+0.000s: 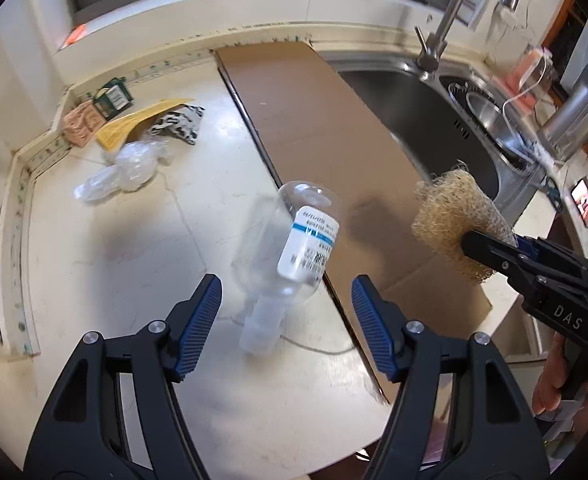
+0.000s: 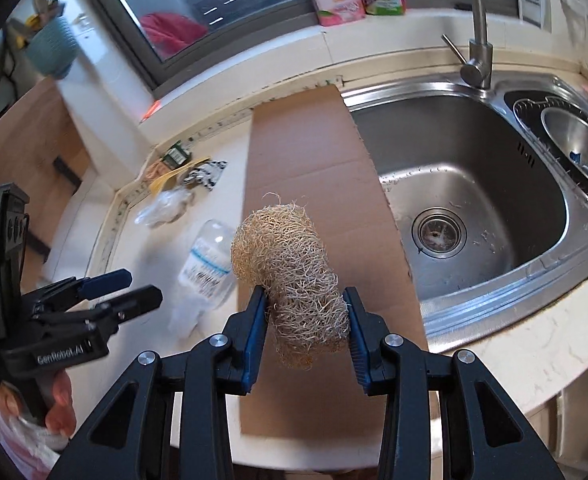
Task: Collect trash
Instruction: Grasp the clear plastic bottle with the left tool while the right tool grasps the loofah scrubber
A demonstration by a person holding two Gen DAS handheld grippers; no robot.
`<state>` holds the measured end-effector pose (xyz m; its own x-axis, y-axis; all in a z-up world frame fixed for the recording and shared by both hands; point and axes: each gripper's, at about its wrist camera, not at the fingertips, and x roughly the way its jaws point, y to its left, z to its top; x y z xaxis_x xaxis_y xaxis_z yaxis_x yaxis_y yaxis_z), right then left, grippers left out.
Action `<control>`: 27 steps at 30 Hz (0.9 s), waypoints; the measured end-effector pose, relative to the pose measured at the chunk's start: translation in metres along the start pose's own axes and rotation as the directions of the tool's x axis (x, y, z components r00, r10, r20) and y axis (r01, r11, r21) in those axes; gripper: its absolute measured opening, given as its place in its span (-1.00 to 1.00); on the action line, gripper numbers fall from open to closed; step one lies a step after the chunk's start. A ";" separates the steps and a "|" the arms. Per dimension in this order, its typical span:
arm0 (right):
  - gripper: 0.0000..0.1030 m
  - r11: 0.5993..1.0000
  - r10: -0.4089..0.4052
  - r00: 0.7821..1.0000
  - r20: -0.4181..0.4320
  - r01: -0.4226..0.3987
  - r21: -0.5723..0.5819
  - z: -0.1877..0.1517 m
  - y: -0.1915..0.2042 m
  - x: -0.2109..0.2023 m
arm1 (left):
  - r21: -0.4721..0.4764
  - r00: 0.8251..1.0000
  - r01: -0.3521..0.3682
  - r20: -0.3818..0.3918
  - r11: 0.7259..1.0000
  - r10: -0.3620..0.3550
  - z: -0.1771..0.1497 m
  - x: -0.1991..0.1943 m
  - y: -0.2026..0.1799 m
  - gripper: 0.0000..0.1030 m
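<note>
Left wrist view: the left gripper (image 1: pixel 286 320) is hovering, jaws apart, over an empty clear bottle (image 1: pixel 290 248) lying on the table (image 1: pixel 94 264).

Right wrist view: the right gripper (image 2: pixel 305 332) is clamping a loofah (image 2: pixel 294 272) above cardboard (image 2: pixel 305 152), beside the sink (image 2: pixel 473 184), which is holding nothing.

"DAS" on right gripper (image 1: pixel 489 250) body, "GenRobot.AI" on left gripper (image 2: pixel 134 286) body, bottle label (image 1: pixel 307 246) unreadable
</note>
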<state>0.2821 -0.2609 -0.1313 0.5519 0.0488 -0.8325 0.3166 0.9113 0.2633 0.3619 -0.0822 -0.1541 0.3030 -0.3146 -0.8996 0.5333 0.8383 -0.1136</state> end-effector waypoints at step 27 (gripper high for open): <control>-0.29 0.995 0.082 0.988 -0.134 -0.089 -0.048 0.020 0.004 0.092 | -0.089 0.996 -0.051 -0.071 0.995 0.045 0.012 0.057 0.010 0.11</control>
<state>0.3499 -0.2611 -0.1972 0.4673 0.1774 -0.8661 0.2289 0.9220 0.3124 0.3937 -0.0967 -0.2014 0.2697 -0.2440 -0.9315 0.4451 0.8894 -0.1041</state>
